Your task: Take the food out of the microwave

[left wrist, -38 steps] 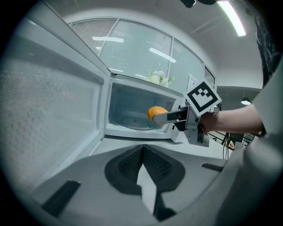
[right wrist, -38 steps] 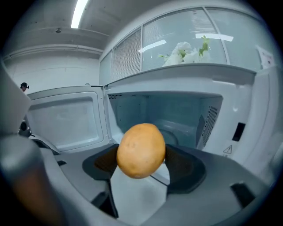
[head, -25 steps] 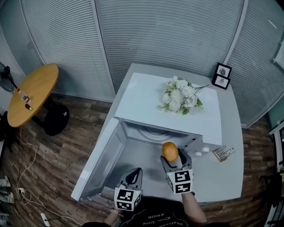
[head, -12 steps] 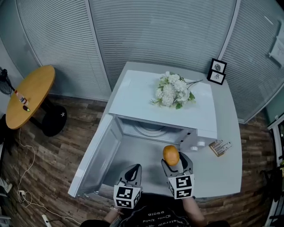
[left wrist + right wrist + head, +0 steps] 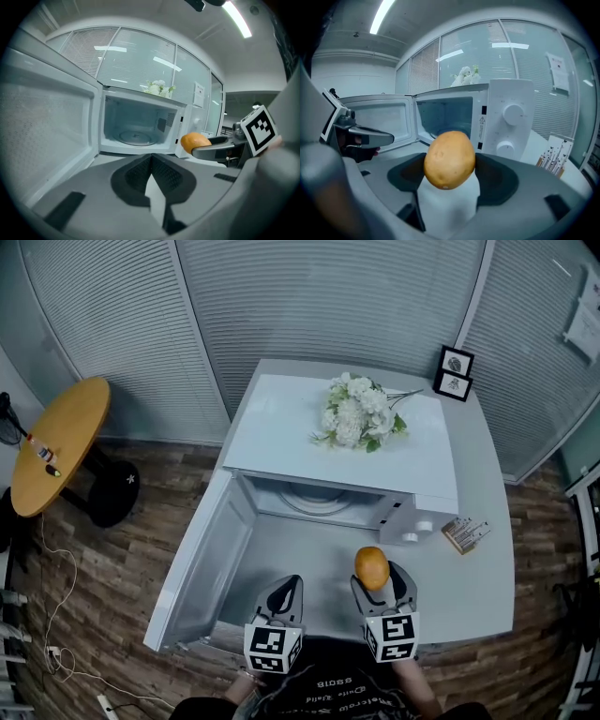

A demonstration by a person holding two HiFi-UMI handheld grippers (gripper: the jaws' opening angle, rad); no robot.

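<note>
A white microwave (image 5: 375,442) stands on the grey table with its door (image 5: 192,563) swung open to the left. Its cavity (image 5: 136,124) holds only the glass turntable (image 5: 136,137). My right gripper (image 5: 375,579) is shut on an orange-yellow round fruit (image 5: 372,567), held in front of the microwave, below its control panel (image 5: 511,124). The fruit (image 5: 450,159) fills the middle of the right gripper view. My left gripper (image 5: 284,594) is shut with nothing in it, level with the right one and facing the open cavity. The fruit (image 5: 196,142) also shows in the left gripper view.
White flowers (image 5: 354,413) lie on top of the microwave. Two small picture frames (image 5: 452,371) stand at the table's back right corner, and a small card holder (image 5: 466,532) sits right of the microwave. A round wooden side table (image 5: 56,442) stands at far left.
My right gripper has drawn back towards me and slightly right with the fruit, away from the cavity. The left gripper has stayed shut in about the same place.
</note>
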